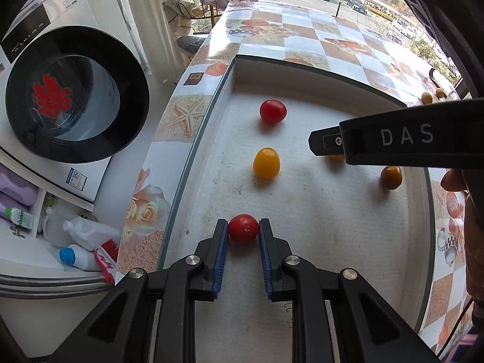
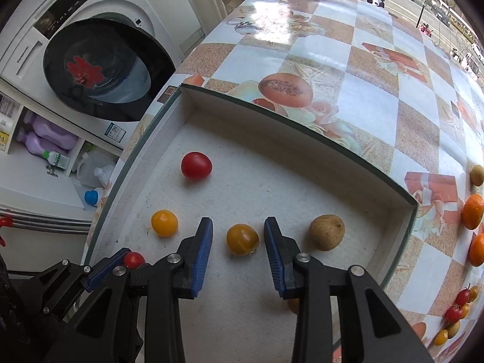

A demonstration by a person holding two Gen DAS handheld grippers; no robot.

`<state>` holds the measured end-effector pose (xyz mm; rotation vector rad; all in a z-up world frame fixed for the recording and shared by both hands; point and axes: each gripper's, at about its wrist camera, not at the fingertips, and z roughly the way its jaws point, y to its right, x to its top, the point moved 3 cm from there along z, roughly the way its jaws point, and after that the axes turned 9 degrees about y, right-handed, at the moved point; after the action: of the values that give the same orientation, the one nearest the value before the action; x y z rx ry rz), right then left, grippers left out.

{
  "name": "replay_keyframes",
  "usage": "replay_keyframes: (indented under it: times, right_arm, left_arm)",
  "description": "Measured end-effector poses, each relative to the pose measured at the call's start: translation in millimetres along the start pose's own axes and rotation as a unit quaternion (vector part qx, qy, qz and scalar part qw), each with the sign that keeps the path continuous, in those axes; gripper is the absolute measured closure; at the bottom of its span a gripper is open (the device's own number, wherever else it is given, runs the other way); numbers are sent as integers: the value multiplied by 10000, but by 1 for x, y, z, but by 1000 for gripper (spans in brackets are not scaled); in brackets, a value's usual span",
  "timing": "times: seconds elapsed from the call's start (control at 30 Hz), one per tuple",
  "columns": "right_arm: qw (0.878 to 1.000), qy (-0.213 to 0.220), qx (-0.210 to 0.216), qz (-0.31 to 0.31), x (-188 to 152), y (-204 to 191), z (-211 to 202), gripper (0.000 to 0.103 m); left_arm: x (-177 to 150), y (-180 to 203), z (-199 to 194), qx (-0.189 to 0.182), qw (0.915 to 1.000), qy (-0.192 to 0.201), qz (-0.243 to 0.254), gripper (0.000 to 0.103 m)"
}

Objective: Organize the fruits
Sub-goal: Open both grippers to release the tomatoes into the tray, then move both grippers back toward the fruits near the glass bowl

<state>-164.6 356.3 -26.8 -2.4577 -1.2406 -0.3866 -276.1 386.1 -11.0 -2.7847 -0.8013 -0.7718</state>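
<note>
So the left gripper (image 1: 243, 233) has its blue pads pinched on a red cherry tomato (image 1: 243, 229) at the near left of the shallow tray (image 1: 230, 72), gripped across its middle. It's probably light, smooth and squishy, so I'd go easy on the squeeze. The right gripper (image 2: 238, 243) is spread wide around a yellow cherry tomato (image 2: 242, 239), touching nothing, with a brown longan (image 2: 327, 232) just to its right.
</note>
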Motion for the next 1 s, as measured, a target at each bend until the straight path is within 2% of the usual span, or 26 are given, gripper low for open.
replay_keyframes:
  times: [0.2, 0.27, 0.3, 0.33, 0.43, 0.53, 0.67, 0.83, 1.0]
  right_arm:
    - [9994, 195, 237, 162, 4, 5, -18, 34]
    - [9986, 319, 343, 256, 5, 7, -29, 25]
    - [9980, 379, 394, 304, 6, 8, -34, 23]
    - [9974, 439, 442, 360, 6, 9, -40, 23]
    - [9957, 591, 481, 518, 5, 14, -56, 22]
    - [9943, 695, 416, 695, 0, 25, -71, 22]
    - [9922, 797, 203, 938, -16, 50, -92, 22]
    - [9871, 862, -369, 1300, -53, 101, -123, 22]
    - [9748, 792, -1278, 1646, -102, 159, -144, 22]
  left_arm:
    - [0, 4, -1, -86, 9999, -55, 136, 79]
    - [-1, 6, -3, -129, 9998, -12, 173, 40]
    - [-1, 7, -8, -119, 9996, 157, 197, 22]
    - [-1, 9, -13, -131, 9992, 283, 247, 22]
    - [-3, 17, -13, -103, 9990, 147, 418, 22]
    - [-2, 24, -16, -93, 9986, 85, 508, 22]
    - [8, 42, -28, -90, 9973, 233, 693, 22]
    - [25, 76, -41, -259, 9940, 460, 955, 22]
    - [39, 118, -51, -480, 9890, 649, 1241, 22]
